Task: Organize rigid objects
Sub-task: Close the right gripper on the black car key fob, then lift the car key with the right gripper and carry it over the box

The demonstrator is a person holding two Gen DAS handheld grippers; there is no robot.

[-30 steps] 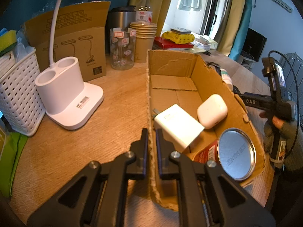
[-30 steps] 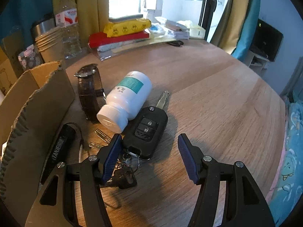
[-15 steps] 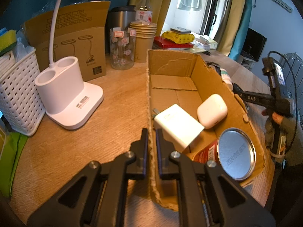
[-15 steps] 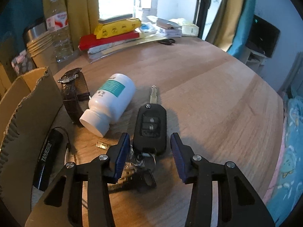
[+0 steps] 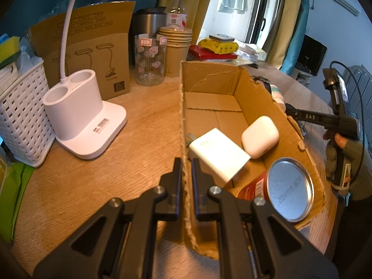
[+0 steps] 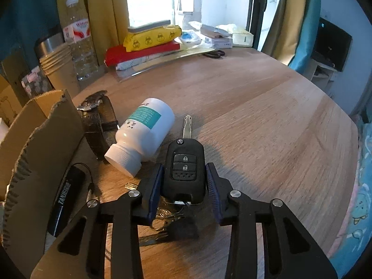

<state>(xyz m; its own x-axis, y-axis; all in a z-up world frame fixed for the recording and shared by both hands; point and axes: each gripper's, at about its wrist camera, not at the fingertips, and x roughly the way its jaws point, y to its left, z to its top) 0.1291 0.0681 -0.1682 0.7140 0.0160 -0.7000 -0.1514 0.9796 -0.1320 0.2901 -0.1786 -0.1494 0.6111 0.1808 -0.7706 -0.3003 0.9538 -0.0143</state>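
My left gripper [image 5: 186, 181] is shut on the near left wall of the open cardboard box [image 5: 183, 125]. The box holds a white charger [image 5: 218, 155], a white earbud case [image 5: 260, 136] and a red can [image 5: 288, 188] lying on its side. My right gripper [image 6: 183, 186] is shut on a black car key fob [image 6: 186, 167] with its blade folded out and a key ring behind it. A white pill bottle [image 6: 144, 132] lies just left of the fob. A watch [image 6: 97, 118] and a black stick [image 6: 67, 195] lie beside the box wall [image 6: 39, 139].
A white lamp base [image 5: 81, 116], white basket [image 5: 21, 111], lamp carton [image 5: 93, 53], glass jar [image 5: 150, 60], paper cups [image 5: 176, 46], a flask and a water bottle [image 6: 80, 46] stand along the back. Books and packets [image 6: 148, 44] lie by the window. The round table edge [image 6: 348, 162] curves at right.
My right gripper moved forward over the key fob and closed its fingers on the fob's sides. The left gripper stayed clamped on the box wall.
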